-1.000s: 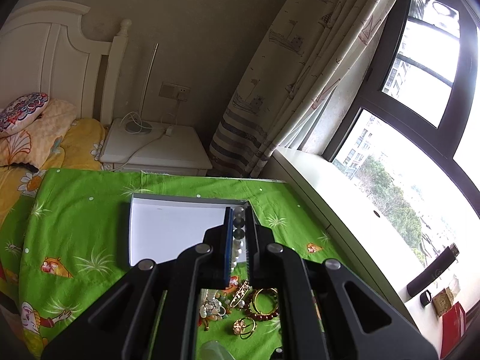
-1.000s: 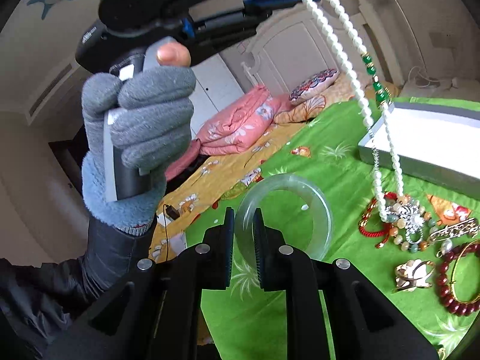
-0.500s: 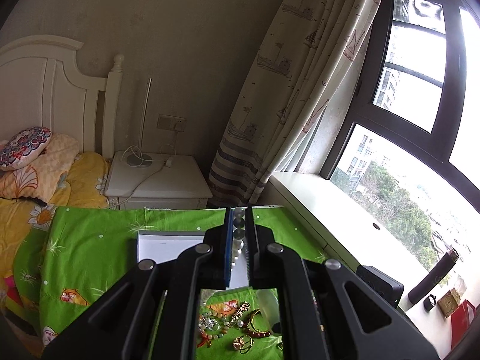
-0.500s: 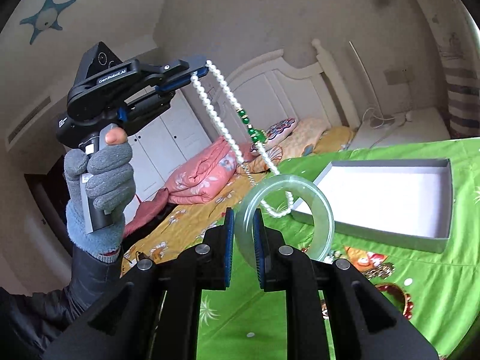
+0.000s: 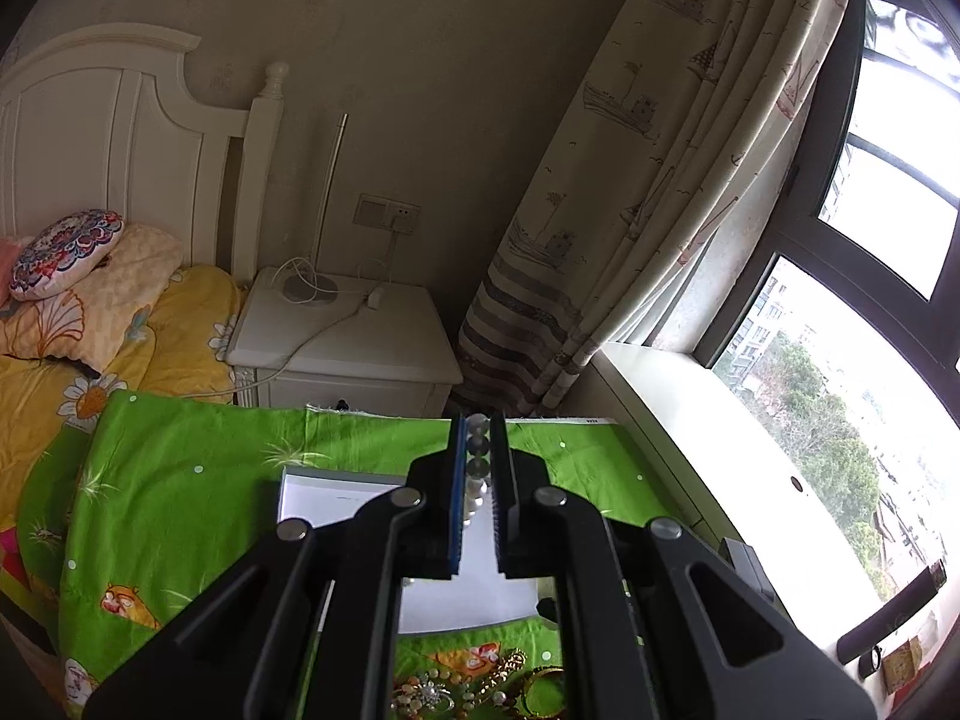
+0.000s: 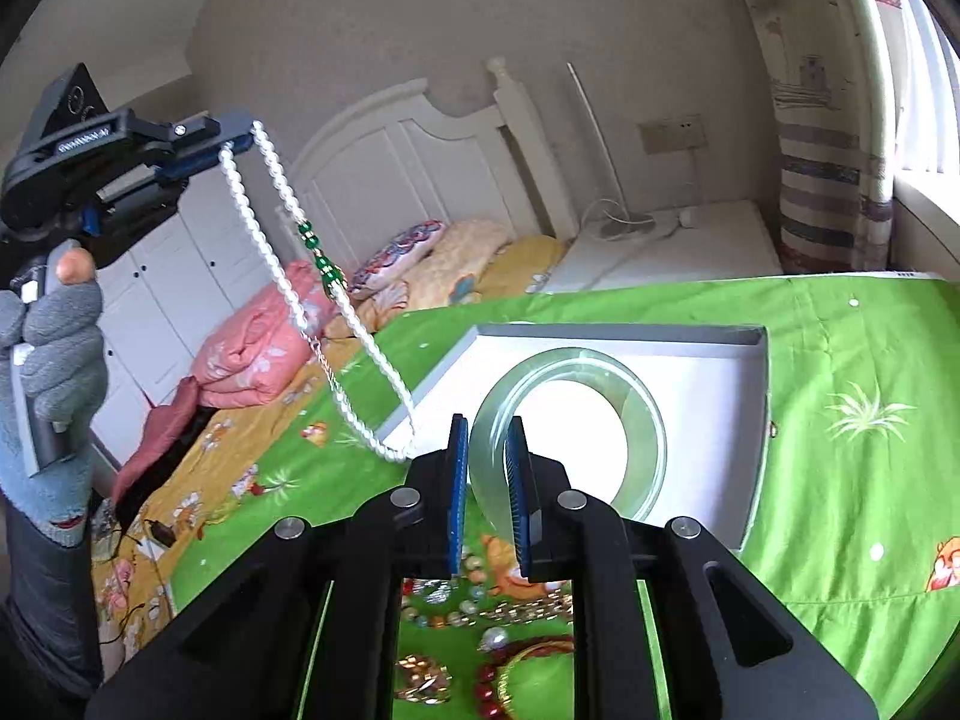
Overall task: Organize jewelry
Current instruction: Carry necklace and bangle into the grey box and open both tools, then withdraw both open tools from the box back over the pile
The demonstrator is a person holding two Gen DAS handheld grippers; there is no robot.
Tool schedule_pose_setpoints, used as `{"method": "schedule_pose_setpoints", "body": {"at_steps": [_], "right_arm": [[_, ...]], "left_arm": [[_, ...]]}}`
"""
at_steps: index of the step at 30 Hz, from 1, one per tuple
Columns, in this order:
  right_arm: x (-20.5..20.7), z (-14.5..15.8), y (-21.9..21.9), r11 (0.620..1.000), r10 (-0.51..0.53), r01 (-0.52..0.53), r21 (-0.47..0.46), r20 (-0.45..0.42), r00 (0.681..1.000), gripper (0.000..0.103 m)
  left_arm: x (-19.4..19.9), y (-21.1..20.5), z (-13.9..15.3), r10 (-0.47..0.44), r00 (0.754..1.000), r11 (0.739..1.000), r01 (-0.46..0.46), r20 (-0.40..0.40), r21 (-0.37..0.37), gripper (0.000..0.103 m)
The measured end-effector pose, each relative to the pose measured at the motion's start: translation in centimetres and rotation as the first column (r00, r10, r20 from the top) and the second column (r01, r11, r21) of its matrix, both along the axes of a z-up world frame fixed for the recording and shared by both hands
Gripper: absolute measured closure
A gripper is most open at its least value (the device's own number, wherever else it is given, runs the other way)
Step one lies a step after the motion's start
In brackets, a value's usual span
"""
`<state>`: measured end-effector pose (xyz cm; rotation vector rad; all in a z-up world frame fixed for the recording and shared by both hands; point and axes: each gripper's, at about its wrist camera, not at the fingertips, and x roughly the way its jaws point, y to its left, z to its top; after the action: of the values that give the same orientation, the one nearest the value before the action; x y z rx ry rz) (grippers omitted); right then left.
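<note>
Both tools have moved from the jewelry pile (image 6: 480, 648) toward the far box (image 6: 753, 414): the right tool (image 6: 487, 468) is clamped on the glass bangle (image 6: 648, 438) above it, the left tool (image 5: 478, 456) on the pearl necklace (image 6: 282, 276), hanging beside its left edge, so both seem ready to lower in.
</note>
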<state>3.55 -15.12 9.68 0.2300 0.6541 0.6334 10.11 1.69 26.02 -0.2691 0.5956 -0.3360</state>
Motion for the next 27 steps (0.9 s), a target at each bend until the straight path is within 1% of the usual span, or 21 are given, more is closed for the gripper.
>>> {"method": "schedule_pose_setpoints", "body": {"at_steps": [3,5,7,9,10,12,15,17,19,21,22,23,24,25,26,27], "right_arm": [[1.3,-1.4,-0.3,0.997,-0.054,0.053,-0.050,-0.012,0.998,0.088],[2.4,-2.4,-0.4,0.993,-0.082,0.079,-0.082,-0.028,0.996,0.088],[3.5,-3.4,-0.4,0.988,-0.109,0.104,-0.119,-0.039,0.993,0.088],[4.3,-4.2,-0.1,0.981,-0.129,0.119,-0.155,-0.050,0.990,0.088],[4.8,-4.5,0.1,0.977,-0.137,0.126,-0.175,-0.053,0.989,0.088],[5.8,-5.2,0.4,0.968,-0.147,0.131,-0.216,-0.060,0.987,0.088],[6.6,-5.6,1.2,0.956,-0.152,0.130,-0.264,-0.064,0.986,0.088],[6.9,-5.8,1.9,0.949,-0.148,0.120,-0.293,-0.073,0.986,0.088],[7.2,-5.9,2.4,0.943,-0.143,0.113,-0.312,-0.073,0.987,0.088],[7.2,-5.9,2.7,0.940,-0.139,0.109,-0.324,-0.071,0.988,0.087],[7.2,-6.0,2.8,0.939,-0.138,0.108,-0.328,-0.070,0.988,0.087],[7.2,-5.9,2.8,0.940,-0.138,0.110,-0.324,-0.064,0.988,0.087],[7.0,-5.6,2.6,0.944,-0.137,0.113,-0.310,-0.054,0.989,0.086],[7.0,-5.4,2.4,0.950,-0.134,0.113,-0.291,-0.054,0.990,0.084],[7.0,-5.2,2.1,0.955,-0.137,0.115,-0.273,-0.060,0.989,0.080],[6.8,-5.0,1.7,0.959,-0.142,0.120,-0.256,-0.067,0.988,0.068]], "left_arm": [[1.8,-1.1,-1.0,-0.014,1.000,1.000,0.014,-0.024,-0.019,0.096],[2.7,-2.3,-1.6,-0.030,0.999,0.999,0.030,-0.035,-0.018,0.096],[3.5,-3.5,-2.1,-0.043,0.999,0.999,0.044,-0.031,0.007,0.096],[4.3,-4.6,-2.9,-0.031,0.999,0.997,0.032,-0.021,0.070,0.096],[4.9,-5.0,-3.7,-0.008,0.999,0.994,0.012,-0.031,0.113,0.096],[6.5,-5.0,-6.1,0.048,0.996,0.982,-0.032,-0.078,0.189,0.096],[8.2,-3.8,-10.4,0.135,0.981,0.957,-0.091,-0.143,0.275,0.096],[8.9,-2.5,-13.1,0.178,0.968,0.944,-0.117,-0.178,0.309,0.096],[9.1,-1.0,-15.2,0.205,0.957,0.937,-0.131,-0.207,0.324,0.096],[9.0,0.2,-16.6,0.222,0.950,0.933,-0.141,-0.222,0.331,0.095],[8.9,0.7,-17.1,0.226,0.948,0.931,-0.143,-0.225,0.337,0.093],[8.6,0.9,-17.5,0.227,0.947,0.930,-0.141,-0.227,0.340,0.083],[8.2,1.1,-17.8,0.229,0.948,0.928,-0.143,-0.222,0.344,0.066],[7.8,1.2,-17.9,0.235,0.949,0.923,-0.151,-0.210,0.353,0.057],[7.2,1.3,-17.9,0.241,0.951,0.918,-0.159,-0.193,0.362,0.039],[6.6,1.3,-18.0,0.238,0.955,0.917,-0.161,-0.176,0.364,0.029]]}}
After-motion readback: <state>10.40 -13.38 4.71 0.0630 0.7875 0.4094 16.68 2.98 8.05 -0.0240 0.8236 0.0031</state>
